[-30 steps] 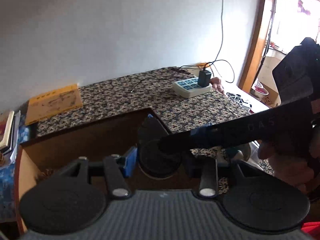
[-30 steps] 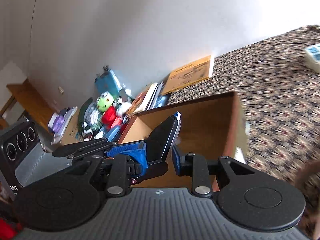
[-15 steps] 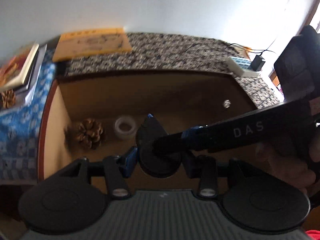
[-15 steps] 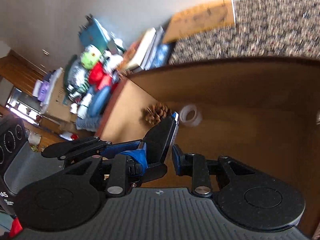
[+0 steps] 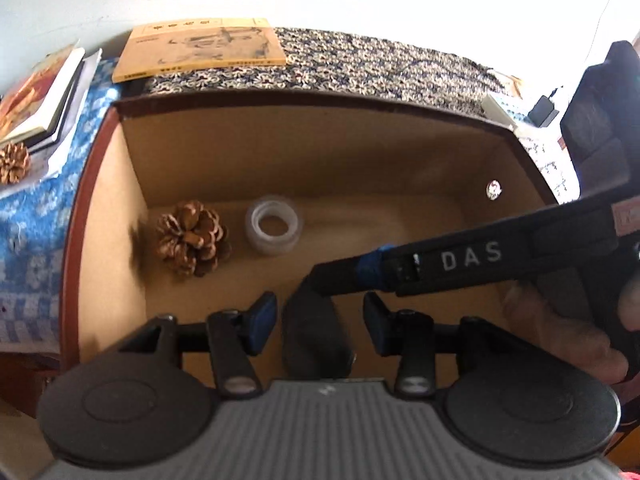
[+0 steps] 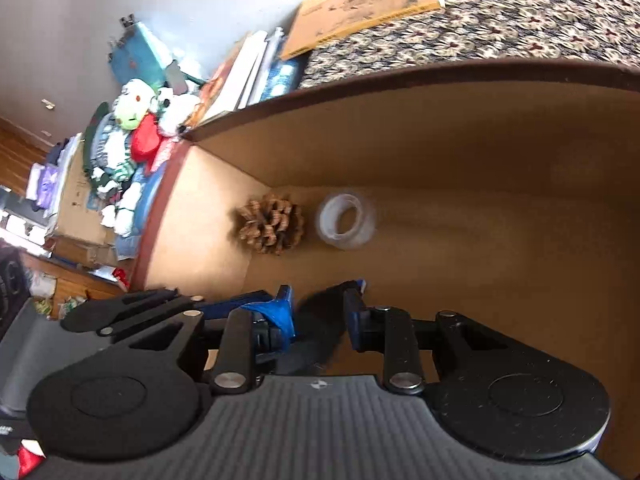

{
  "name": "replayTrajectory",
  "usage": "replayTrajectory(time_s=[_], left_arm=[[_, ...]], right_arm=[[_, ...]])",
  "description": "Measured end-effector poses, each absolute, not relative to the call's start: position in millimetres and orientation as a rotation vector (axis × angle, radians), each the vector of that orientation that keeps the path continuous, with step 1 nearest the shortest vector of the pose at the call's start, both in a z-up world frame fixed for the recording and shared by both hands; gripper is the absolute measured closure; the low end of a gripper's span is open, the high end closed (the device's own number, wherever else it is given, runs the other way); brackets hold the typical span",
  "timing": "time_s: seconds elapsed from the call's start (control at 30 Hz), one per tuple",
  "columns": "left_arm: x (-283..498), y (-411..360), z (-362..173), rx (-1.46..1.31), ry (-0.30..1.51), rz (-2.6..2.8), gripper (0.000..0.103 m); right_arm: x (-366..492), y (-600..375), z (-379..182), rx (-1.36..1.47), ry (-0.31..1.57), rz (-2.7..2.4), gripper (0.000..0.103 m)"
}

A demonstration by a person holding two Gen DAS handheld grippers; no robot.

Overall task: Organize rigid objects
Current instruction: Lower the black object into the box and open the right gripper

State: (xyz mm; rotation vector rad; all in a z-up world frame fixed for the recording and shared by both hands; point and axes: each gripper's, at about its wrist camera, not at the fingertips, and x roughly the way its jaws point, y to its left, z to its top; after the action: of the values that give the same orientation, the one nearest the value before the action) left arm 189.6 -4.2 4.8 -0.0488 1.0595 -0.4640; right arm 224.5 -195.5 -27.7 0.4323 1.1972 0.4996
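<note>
A brown cardboard box lies open below both grippers. On its floor sit a pinecone and a clear tape roll. A flat black object is low inside the box, blurred. It is between the pads of my left gripper, whose jaws are opening, with a slim gap on each side. My right gripper straddles the same object crosswise, its jaws opening too. One of its fingers reaches in from the right.
An orange booklet lies on the patterned cloth behind the box. Books and a second pinecone are to the left, and a power strip to the right. Soft toys are piled beyond. A hand holds the right gripper.
Both grippers tipped downward and came over the box, then down into it. The black object now sits lower between the pads than half a second ago, and the pads have parted slightly.
</note>
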Motion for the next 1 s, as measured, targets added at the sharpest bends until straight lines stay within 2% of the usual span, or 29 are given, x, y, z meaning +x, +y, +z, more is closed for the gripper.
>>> replayTrajectory(time_s=[0.23, 0.37, 1.0], left_arm=[[192, -16, 0, 0.033, 1.026, -0.429, 0.058], [190, -23, 1, 0.09, 1.012, -0.421, 0.051], [194, -27, -5, 0.132, 1.031, -0.341, 0.048]], right_arm=[[227, -202, -30, 0.475, 1.181, 0.495, 0.092], [227, -208, -29, 0.504, 1.159, 0.487, 0.092], [212, -222, -9, 0.449, 1.065, 0.378, 0.092]])
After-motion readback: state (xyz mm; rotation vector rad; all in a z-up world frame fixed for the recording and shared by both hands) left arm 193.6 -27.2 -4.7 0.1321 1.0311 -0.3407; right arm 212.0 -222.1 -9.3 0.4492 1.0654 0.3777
